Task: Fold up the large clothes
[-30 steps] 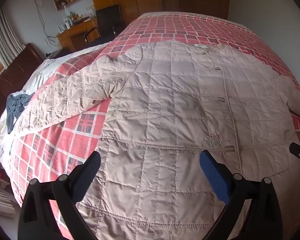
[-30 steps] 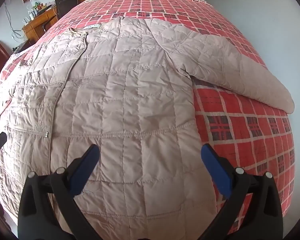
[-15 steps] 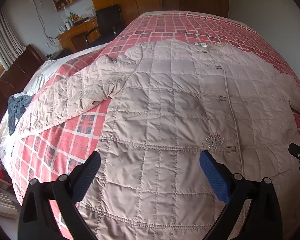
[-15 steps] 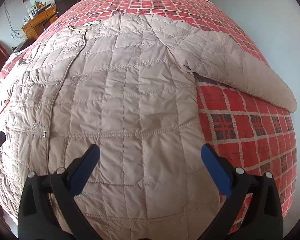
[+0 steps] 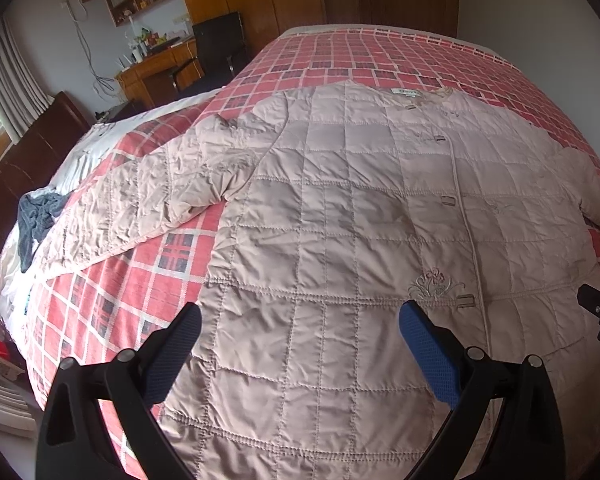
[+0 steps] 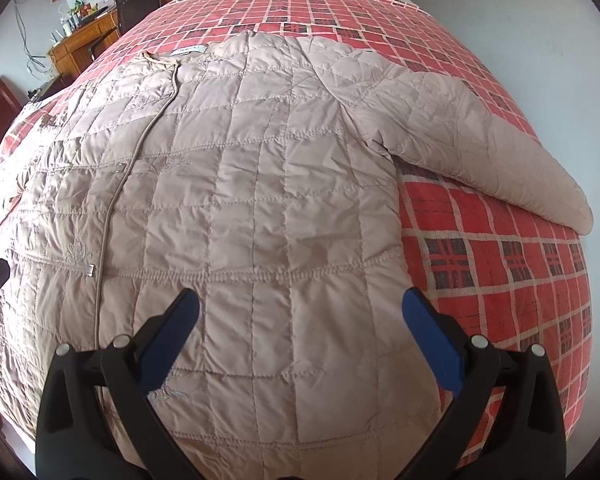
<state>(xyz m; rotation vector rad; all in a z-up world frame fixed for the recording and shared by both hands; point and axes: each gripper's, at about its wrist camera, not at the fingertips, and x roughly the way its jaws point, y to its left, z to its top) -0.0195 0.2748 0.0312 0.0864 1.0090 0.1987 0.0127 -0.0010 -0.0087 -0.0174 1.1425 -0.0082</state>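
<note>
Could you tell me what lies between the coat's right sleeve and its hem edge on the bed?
Only bare red plaid bedspread between the sleeve and the coat side edge, seen in the right wrist view.

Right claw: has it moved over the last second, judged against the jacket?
Yes. The right claw has pulled back slightly toward the hem: the jacket sits lower in its view, showing more bedspread beyond the collar.

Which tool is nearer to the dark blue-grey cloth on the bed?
Left. The left tool hovers open over the jacket's hem, on the cloth's side. The right tool is open over the opposite half, farther away.
</note>
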